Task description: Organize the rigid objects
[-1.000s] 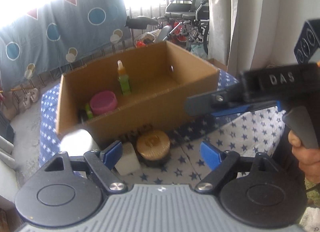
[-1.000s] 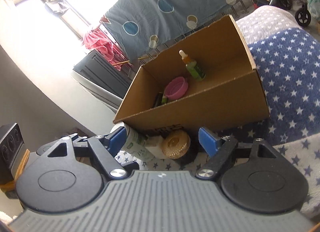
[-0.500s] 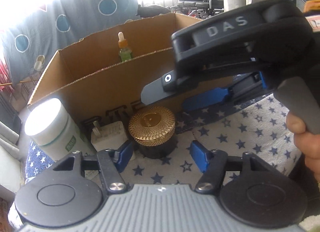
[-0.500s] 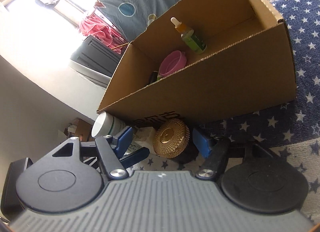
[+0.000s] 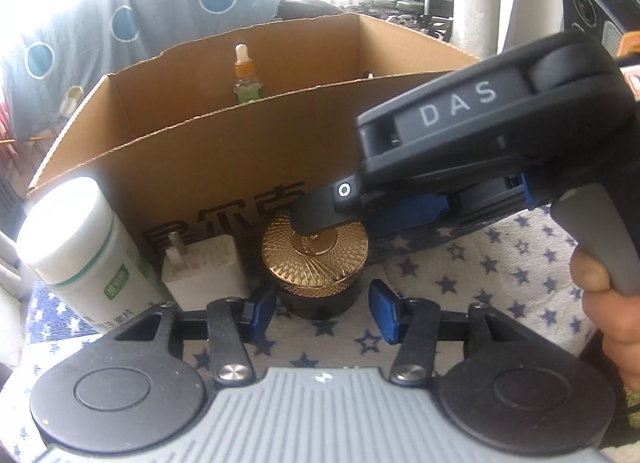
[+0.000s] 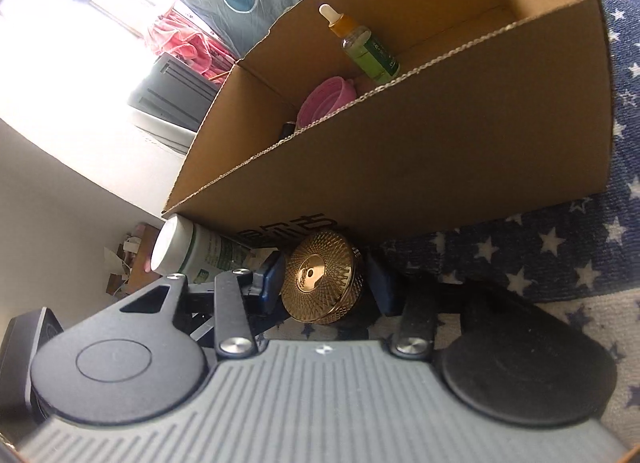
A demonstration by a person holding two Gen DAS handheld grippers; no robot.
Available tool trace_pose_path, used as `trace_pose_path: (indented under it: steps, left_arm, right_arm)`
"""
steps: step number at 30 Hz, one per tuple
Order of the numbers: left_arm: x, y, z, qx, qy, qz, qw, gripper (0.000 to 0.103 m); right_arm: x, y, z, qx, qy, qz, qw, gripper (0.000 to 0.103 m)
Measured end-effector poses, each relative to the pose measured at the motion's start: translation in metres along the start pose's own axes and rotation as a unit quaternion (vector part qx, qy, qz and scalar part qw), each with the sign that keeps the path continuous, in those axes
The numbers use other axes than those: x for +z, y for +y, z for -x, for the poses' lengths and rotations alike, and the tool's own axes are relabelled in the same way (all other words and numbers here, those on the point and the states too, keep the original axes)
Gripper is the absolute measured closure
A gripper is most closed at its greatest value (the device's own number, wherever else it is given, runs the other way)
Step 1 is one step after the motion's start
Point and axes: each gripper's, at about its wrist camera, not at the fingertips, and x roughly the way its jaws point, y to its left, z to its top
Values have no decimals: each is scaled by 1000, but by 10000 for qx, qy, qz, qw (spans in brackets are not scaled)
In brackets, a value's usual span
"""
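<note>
Both tongs are converging on one jar (image 5: 316,263) with a gold patterned lid and black body. The jar is standing upright on a star-print cloth (image 5: 480,263), just in front of the near wall of a cardboard box (image 5: 224,167).

Left tongs (image 5: 322,305): jaws are closing, and the blue pads (image 5: 382,313) are flanking the jar's black base. A gap is showing on the right side; the left pad is sitting very near the jar, contact unclear. No grip is showing.

Right tongs (image 6: 326,283): coming in from the right side across the left wrist view, one dark finger is lying over the edge of the gold lid. In the right wrist view the jaws are closing with the jar between them. Left pad (image 6: 274,279) is close to the lid rim, right pad sits a little off. Not clamped that I can tell.

Just left of the jar, a white plug adapter (image 5: 208,263) is standing against the box wall, and beside that a white bottle (image 5: 76,239) with a green label.

Inside the box: a dropper bottle (image 6: 364,45) with green liquid is standing upright at the back, a pink round container (image 6: 326,101) is lying nearer the left end.

A hand (image 5: 608,303) is holding the right tongs' handle.
</note>
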Motion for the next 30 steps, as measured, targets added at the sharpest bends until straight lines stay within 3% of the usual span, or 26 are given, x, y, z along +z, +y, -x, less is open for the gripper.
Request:
trace_pose_path:
  steps: [5, 16, 20, 23, 25, 27, 30]
  left_arm:
    - [1, -10, 0, -220, -5, 0, 9998, 51]
    - [3, -28, 1, -1086, 93, 65, 9940, 51]
    - [0, -34, 2, -1068, 0, -67, 9943, 49]
    - [3, -35, -1, -913, 10, -119, 9958, 37]
    - [4, -35, -4, -827, 17, -200, 9964, 19]
    - [4, -35, -8, -729, -1, -271, 9970, 10]
    - [2, -36, -15, -676, 57, -400, 9969, 5]
  right_arm:
    - [-4, -2, 14, -114, -28, -84, 9999, 59]
    - [-15, -9, 50, -522, -227, -293, 9980, 57]
    - [-22, -18, 62, -585, -302, -382, 9971, 57]
    - [-27, -27, 64, -508, -333, -545, 9967, 56]
    - [-28, -31, 65, -506, -343, -623, 9962, 54]
    - [-29, -36, 65, -535, -359, -700, 9955, 48]
    - [-28, -45, 66, -542, -416, -882, 9938, 36]
